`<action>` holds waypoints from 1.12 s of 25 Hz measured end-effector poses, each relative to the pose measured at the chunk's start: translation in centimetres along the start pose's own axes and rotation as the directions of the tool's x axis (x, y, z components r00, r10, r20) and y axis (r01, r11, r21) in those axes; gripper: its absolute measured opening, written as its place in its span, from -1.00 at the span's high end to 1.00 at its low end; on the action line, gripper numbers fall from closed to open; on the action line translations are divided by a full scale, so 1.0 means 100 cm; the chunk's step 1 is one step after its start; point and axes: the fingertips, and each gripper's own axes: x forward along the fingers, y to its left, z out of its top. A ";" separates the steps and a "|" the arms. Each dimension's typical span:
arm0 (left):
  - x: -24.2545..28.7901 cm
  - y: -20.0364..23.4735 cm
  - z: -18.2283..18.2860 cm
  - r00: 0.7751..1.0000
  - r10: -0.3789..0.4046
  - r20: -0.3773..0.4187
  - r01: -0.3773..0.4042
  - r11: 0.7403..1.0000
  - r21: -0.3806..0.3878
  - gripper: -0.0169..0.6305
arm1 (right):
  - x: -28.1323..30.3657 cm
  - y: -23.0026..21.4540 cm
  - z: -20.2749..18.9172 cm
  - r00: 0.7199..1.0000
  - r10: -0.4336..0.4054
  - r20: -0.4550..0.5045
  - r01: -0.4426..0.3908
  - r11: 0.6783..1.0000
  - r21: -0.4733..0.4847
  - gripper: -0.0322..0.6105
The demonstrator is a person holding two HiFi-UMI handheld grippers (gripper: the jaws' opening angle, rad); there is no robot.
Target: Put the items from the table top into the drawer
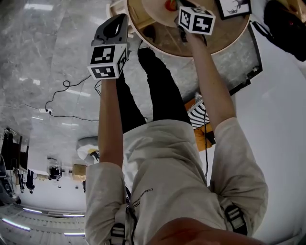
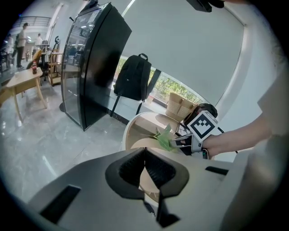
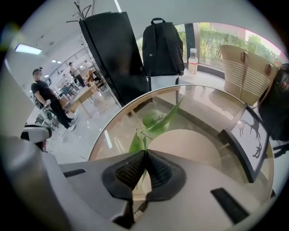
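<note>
My right gripper (image 3: 145, 152) is shut on the thin stem of a green leafy sprig (image 3: 156, 121), whose leaves stick out past the jaw tips over the round glass table (image 3: 106, 131). The left gripper view shows that same right gripper (image 2: 180, 140) holding the sprig (image 2: 165, 138) above the table's wooden rim (image 2: 128, 133). My left gripper (image 2: 145, 156) is shut with nothing between its pads and hangs short of the table's near edge. In the head view the left gripper (image 1: 114, 28) is beside the table rim (image 1: 230, 41) and the right gripper (image 1: 178, 5) is over it. No drawer shows.
A framed deer picture (image 3: 251, 139) lies on the table's right side. Beyond the table stand a black backpack (image 3: 162, 43), a tall black panel (image 3: 114, 49), a bottle (image 3: 193, 60) and a woven bag (image 3: 244, 67). Cables run over the grey floor (image 1: 57, 103).
</note>
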 end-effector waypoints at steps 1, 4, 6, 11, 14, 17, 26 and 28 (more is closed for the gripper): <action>-0.003 0.000 -0.003 1.000 -0.007 -0.003 0.007 1.000 0.006 0.88 | -0.003 0.002 0.000 1.000 -0.006 0.015 0.006 1.000 0.005 0.78; -0.017 0.004 -0.011 1.000 -0.026 -0.012 0.027 0.999 0.031 0.88 | -0.014 0.015 -0.002 0.998 -0.020 0.051 0.019 1.000 0.021 0.78; -0.032 0.009 -0.017 0.999 -0.038 -0.011 0.038 0.999 0.033 0.88 | -0.024 0.032 -0.006 0.997 -0.024 0.067 0.023 0.999 0.024 0.78; -0.068 0.026 -0.038 0.999 -0.050 -0.004 0.050 0.997 0.056 0.88 | -0.037 0.096 -0.022 0.995 0.025 0.096 -0.024 1.000 -0.011 0.79; -0.095 0.050 -0.049 0.999 -0.042 0.006 0.042 0.998 0.047 0.88 | -0.037 0.144 -0.033 0.996 0.038 0.084 -0.034 0.998 -0.046 0.79; -0.122 0.080 -0.057 1.000 -0.023 0.005 0.023 0.998 0.060 0.88 | -0.027 0.195 -0.042 0.995 0.067 0.070 -0.063 0.996 -0.060 0.79; -0.180 0.171 -0.095 0.999 0.038 -0.017 -0.037 0.997 0.067 0.88 | 0.025 0.321 -0.083 0.987 0.158 0.018 -0.156 0.984 -0.086 0.79; -0.179 0.188 -0.114 0.999 0.039 -0.038 -0.037 0.998 0.060 0.88 | 0.044 0.334 -0.103 0.987 0.161 -0.005 -0.161 0.984 -0.070 0.78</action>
